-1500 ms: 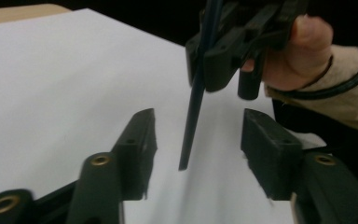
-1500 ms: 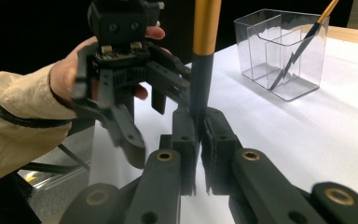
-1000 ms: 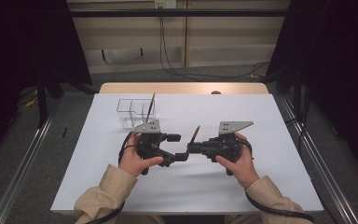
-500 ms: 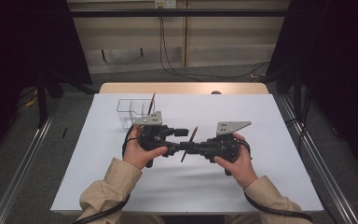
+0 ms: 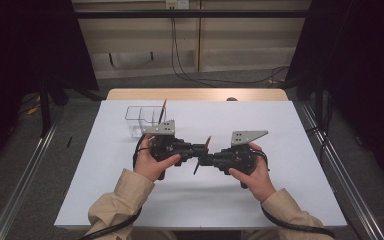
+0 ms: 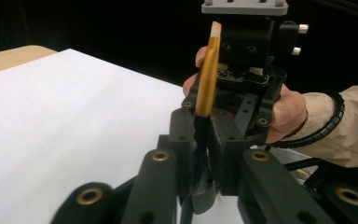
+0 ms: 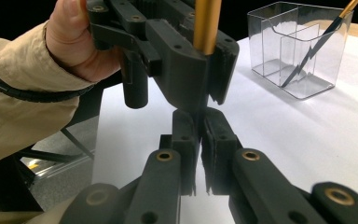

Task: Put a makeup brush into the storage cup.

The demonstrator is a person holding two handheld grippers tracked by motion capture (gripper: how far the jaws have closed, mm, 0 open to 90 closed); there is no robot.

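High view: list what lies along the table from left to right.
Clear organizer with a brush standing in it → left gripper → gold-handled brush clamped by both → right gripper.

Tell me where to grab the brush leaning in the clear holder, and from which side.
Take the leaning brush by the gold upper end that sticks out past the rim of the holder, coming from above. Its lower end sits down inside the clear walls, so the top looks like the only free part. Set the jaws across the slanted shaft.
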